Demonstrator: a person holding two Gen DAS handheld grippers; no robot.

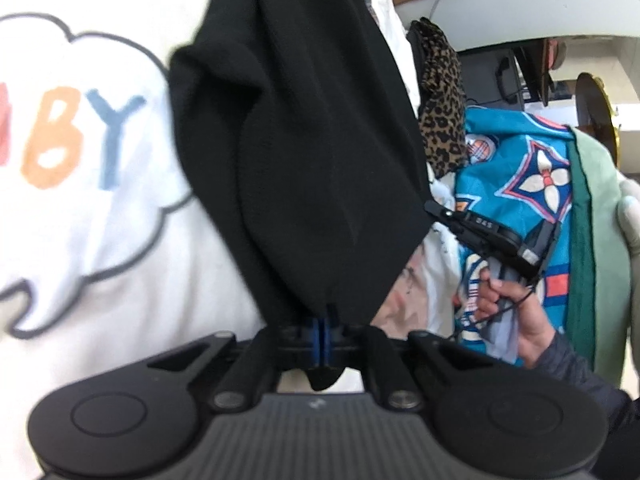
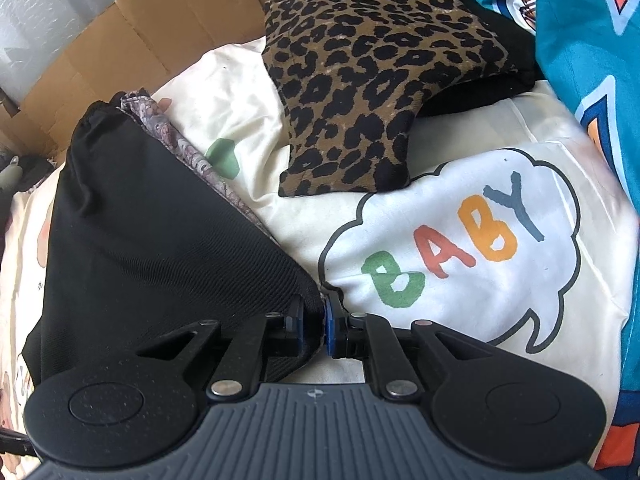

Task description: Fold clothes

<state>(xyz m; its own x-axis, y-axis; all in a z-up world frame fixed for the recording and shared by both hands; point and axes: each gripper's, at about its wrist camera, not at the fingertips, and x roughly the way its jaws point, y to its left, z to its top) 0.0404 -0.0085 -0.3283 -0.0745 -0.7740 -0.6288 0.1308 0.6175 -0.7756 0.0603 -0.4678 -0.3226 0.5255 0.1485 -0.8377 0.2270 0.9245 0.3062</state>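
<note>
A black garment (image 1: 312,152) hangs in front of the left wrist camera, its lower edge pinched between the blue pads of my left gripper (image 1: 322,334), which is shut on it. In the right wrist view the same black garment (image 2: 160,240) lies in a bunch at the left, and my right gripper (image 2: 314,320) is closed on its corner with cloth between the pads. The right gripper (image 1: 440,210) also shows in the left wrist view, held by a hand (image 1: 508,304) and touching the garment's right edge.
Under the garment lies a white shirt with a "BABY" cloud print (image 2: 460,248). A leopard-print piece (image 2: 372,80), a teal patterned cloth (image 2: 580,60) and a green garment (image 1: 592,208) lie around it. A cardboard box (image 2: 132,52) stands behind.
</note>
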